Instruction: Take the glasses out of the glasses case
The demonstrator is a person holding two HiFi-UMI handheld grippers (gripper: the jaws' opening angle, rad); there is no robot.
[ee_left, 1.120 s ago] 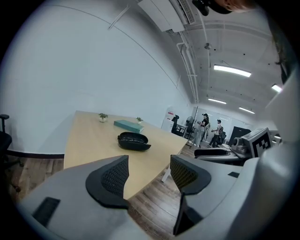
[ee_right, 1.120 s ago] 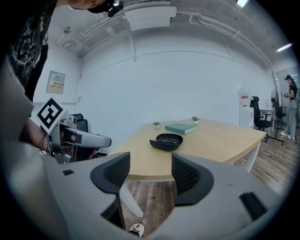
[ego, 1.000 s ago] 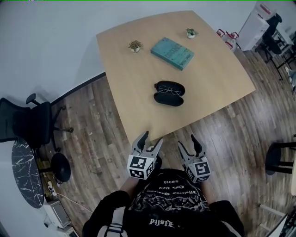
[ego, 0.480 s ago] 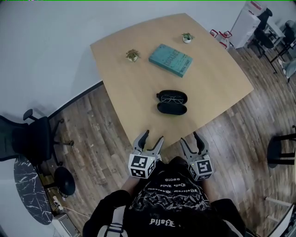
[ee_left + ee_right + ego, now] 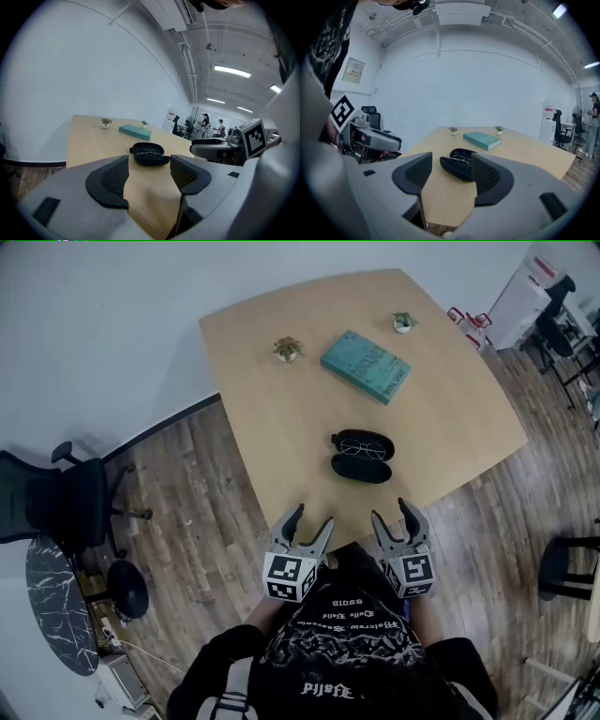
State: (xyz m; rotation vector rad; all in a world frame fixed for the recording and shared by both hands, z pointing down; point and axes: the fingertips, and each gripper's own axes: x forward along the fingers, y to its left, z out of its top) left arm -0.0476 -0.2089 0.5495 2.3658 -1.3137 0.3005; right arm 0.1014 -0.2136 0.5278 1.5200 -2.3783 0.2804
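Both grippers now nearer surface (image 5: pixel 450 409) edge. Left gripper (image 5: pixel 311 517): jaws wide, empty. Right gripper (image 5: pixel 392 512): jaws just closing slightly, wide, empty. Glasses case (image 5: pixel 362 468): open, glasses (image 5: pixel 361 444) inside.

- The left gripper (image 5: pixel 313 516) has a light grey plastic body with two curved, tapering jaws that are dark at the tips.
- Its pads (image 5: pixel 108 180) are black with a fine meshed texture, set in smooth grey shells.
- The left marker cube (image 5: pixel 287 577) on its back is white and carries black square patterns.
- The right gripper (image 5: pixel 391 510) has the same build, a grey shell with black meshed jaw linings.
- The right marker cube (image 5: pixel 410 576) bears the same kind of black-and-white squares.
- The person wears a black shirt (image 5: pixel 342 652) with white ornamental print and gothic-style lettering.
- A pale grey strap (image 5: pixel 234 695) lies over one shoulder.
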